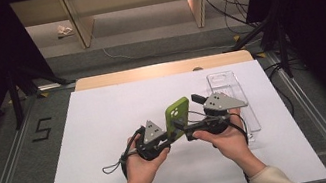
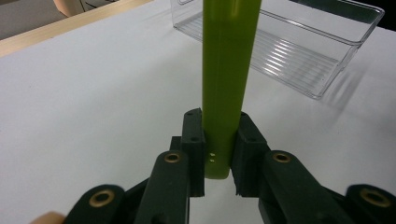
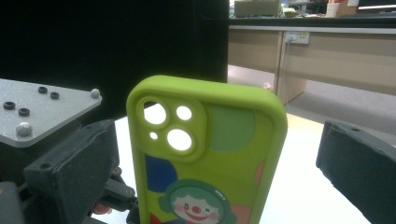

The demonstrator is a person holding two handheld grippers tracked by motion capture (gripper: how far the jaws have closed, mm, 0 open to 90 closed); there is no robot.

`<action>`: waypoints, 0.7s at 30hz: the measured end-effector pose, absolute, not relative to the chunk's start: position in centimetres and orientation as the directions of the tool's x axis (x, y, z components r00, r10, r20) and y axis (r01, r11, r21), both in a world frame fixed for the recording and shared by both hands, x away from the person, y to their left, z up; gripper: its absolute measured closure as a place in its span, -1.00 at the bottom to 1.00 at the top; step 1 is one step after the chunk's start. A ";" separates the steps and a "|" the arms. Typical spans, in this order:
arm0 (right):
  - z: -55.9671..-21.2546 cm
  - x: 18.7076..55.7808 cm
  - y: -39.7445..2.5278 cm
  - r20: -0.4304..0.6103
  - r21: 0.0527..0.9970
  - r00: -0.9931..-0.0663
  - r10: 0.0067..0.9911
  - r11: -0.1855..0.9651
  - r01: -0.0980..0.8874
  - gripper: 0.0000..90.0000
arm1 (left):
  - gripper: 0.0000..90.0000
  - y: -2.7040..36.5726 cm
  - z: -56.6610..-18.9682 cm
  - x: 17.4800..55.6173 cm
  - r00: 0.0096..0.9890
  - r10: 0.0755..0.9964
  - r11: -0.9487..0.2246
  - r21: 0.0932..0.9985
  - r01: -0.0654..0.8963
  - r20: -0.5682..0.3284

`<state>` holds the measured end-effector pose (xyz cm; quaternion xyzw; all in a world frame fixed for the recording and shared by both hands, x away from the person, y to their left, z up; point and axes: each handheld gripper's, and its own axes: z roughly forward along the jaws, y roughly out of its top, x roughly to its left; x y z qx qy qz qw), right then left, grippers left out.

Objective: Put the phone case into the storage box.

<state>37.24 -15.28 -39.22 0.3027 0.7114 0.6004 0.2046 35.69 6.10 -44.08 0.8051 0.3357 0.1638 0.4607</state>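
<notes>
The left tool (image 1: 171, 133) pinches the green phone case (image 1: 177, 114) above the bench (image 1: 107, 132), the right tool (image 1: 196, 116) stands open beside it, and placing it in the clear tray (image 1: 252, 121) likely remains.

The lime-green rubbery phone case (image 3: 205, 154) is showing a clown face with blue, green and orange blotches around it. Beyond the case, a clear ribbed plastic tray (image 1: 232, 90) is sitting on the white table sheet (image 1: 106, 127).
</notes>
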 end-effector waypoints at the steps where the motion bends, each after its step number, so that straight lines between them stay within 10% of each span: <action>1: -39.2 37.2 -15.3 0.072 0.978 -0.732 0.677 0.095 0.185 -0.99 | 0.72 6.1 -44.1 35.7 0.721 0.691 -0.349 0.853 0.389 -0.046; 21: -39.5 37.2 -14.9 0.075 0.977 -0.725 0.684 0.093 0.189 -0.99 | 0.72 5.8 -44.0 35.5 0.723 0.690 -0.350 0.854 0.385 -0.043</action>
